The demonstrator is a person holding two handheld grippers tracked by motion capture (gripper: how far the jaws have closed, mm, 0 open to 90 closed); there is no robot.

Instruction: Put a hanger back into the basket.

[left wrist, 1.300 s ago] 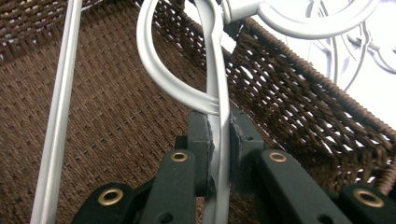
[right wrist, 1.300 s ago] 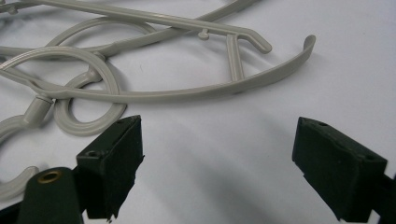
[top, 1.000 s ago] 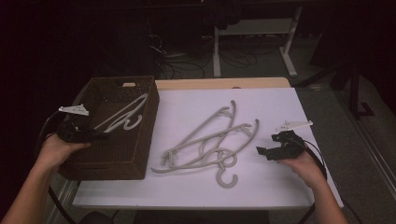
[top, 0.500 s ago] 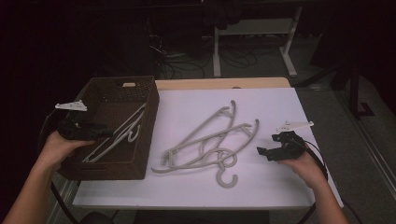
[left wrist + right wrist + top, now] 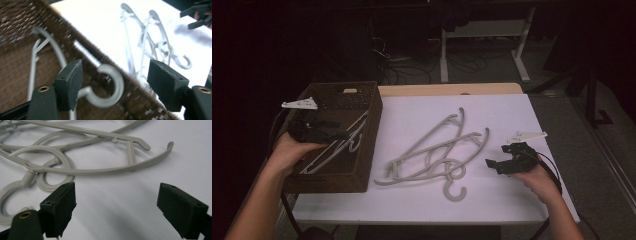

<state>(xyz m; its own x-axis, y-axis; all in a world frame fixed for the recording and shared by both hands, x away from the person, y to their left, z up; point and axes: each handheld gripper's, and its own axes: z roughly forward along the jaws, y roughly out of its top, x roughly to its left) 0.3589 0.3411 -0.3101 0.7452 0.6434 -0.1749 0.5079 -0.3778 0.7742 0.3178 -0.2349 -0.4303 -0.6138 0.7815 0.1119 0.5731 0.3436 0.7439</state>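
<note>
A brown wicker basket [image 5: 371,131] stands at the table's left. One pale grey plastic hanger [image 5: 343,145] lies slanted inside it. My left gripper [image 5: 341,135] hovers over the basket, open. In the left gripper view the hanger's hook [image 5: 113,82] lies between the wide-apart jaws, close to the left one. Several more grey hangers [image 5: 432,152] lie tangled on the white table top [image 5: 412,115]. My right gripper [image 5: 498,156] rests open at the right, just short of that pile [image 5: 82,171], with nothing between its fingers.
The basket's woven wall [image 5: 25,22] rises around the hanger. The other gripper [image 5: 200,15] shows far off in the left gripper view. A bare wooden strip [image 5: 447,89] runs along the table's far edge, with a dark floor, cables and a desk frame [image 5: 522,55] behind.
The hanger that the left gripper carried above the basket has gone down into it and now lies loose between open jaws. The right gripper has not moved.
</note>
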